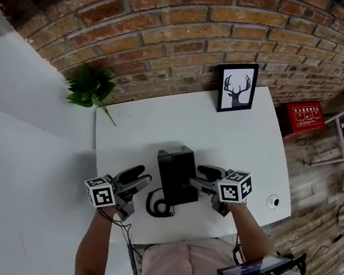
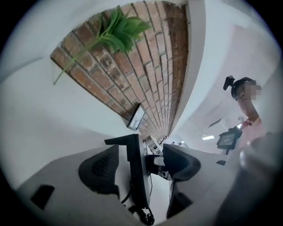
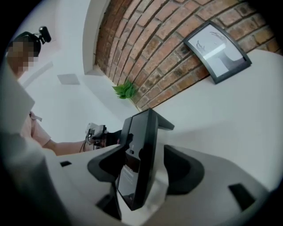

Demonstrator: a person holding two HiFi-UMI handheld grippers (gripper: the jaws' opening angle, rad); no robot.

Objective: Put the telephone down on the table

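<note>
The black telephone (image 1: 177, 176) lies on the white table (image 1: 247, 144), its coiled cord (image 1: 157, 205) curling off the near left corner. My left gripper (image 1: 137, 180) hangs at the phone's left side, open. In the left gripper view the phone's edge (image 2: 135, 170) stands between the two fingers with a gap on each side. My right gripper (image 1: 197, 176) is at the phone's right edge, also open. The right gripper view shows the phone (image 3: 141, 154) between the fingers, with white table showing between it and the right-hand finger (image 3: 183, 170).
A framed deer picture (image 1: 237, 87) leans on the brick wall at the table's back edge. A green plant (image 1: 92, 86) hangs over the back left corner. A small round white thing (image 1: 272, 202) sits near the right edge. A red box (image 1: 304, 116) stands beyond the table.
</note>
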